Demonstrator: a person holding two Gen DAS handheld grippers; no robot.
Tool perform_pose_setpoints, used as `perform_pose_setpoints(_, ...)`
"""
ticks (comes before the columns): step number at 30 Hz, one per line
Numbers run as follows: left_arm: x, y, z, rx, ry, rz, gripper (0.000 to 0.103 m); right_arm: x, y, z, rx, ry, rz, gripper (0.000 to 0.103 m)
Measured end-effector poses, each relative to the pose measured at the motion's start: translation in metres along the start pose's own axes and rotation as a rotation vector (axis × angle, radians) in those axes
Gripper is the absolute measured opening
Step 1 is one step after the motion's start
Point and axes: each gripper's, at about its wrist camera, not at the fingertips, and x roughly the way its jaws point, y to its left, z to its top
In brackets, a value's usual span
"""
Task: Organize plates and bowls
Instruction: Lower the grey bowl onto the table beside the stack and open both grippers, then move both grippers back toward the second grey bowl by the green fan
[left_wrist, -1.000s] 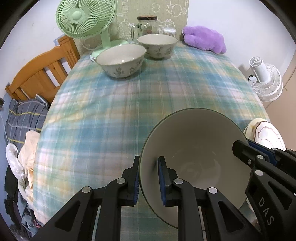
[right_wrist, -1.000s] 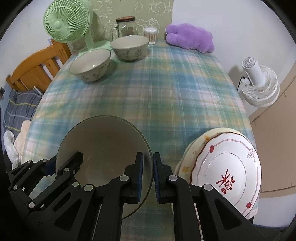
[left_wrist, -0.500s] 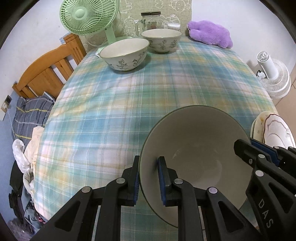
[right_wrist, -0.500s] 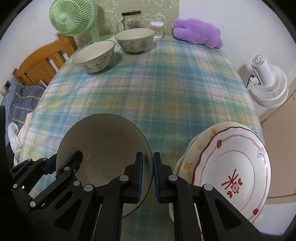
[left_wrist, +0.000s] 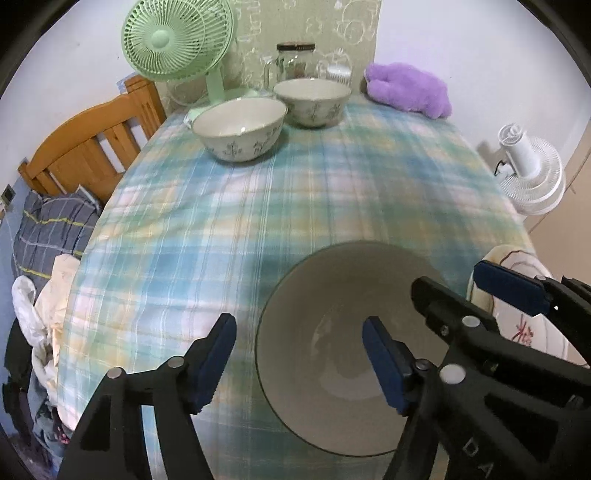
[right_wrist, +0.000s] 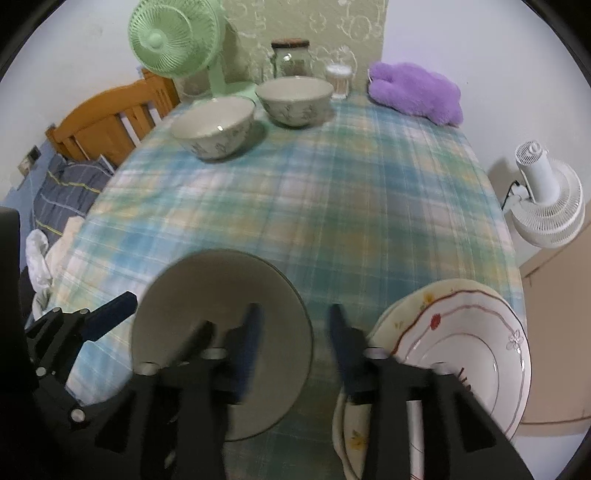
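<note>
Both grippers just let go: left gripper (left_wrist: 299, 354) and right gripper (right_wrist: 293, 343) jaws have been opening off the big bowl (left_wrist: 347, 354) rim, now spread wide, bowl on the desk (left_wrist: 295, 206) beside the plate stack (right_wrist: 461, 354), so placement looks done.

1. Tablecloth (left_wrist: 295, 206): blue, green and yellow plaid.
2. Near bowl (left_wrist: 332, 332): plain grey-cream, dark rim.
3. Far bowls (left_wrist: 240, 129): cream, grey floral print.
4. Plate (right_wrist: 461, 350): white, red line and flowers.
5. Fan (left_wrist: 177, 40): mint green.
6. Plush (left_wrist: 410, 90): purple.
</note>
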Motion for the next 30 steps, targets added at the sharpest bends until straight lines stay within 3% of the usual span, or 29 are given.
perform_pose_setpoints(11, -0.03, 0.028, 0.028, 0.05, -0.058, -0.105, 0.087, -0.029, 0.023, 0.022, 0.093, -0.053, -0.025, 0.077)
perform_pose_setpoints(18, -0.045, 0.051, 0.057, 0.067, -0.13, -0.097, 0.087, -0.048, 0.046, 0.05, 0.113, -0.145, -0.051, 0.078)
perform_pose_setpoints(27, -0.04, 0.073, 0.094, 0.007, -0.157, -0.096, 0.087, -0.046, 0.06, 0.096, 0.106, -0.173, -0.064, 0.078)
perform_pose_setpoints(30, -0.034, 0.076, 0.108, -0.015, -0.177, -0.059, 0.087, -0.039, 0.06, 0.112, 0.109, -0.175, -0.053, 0.078)
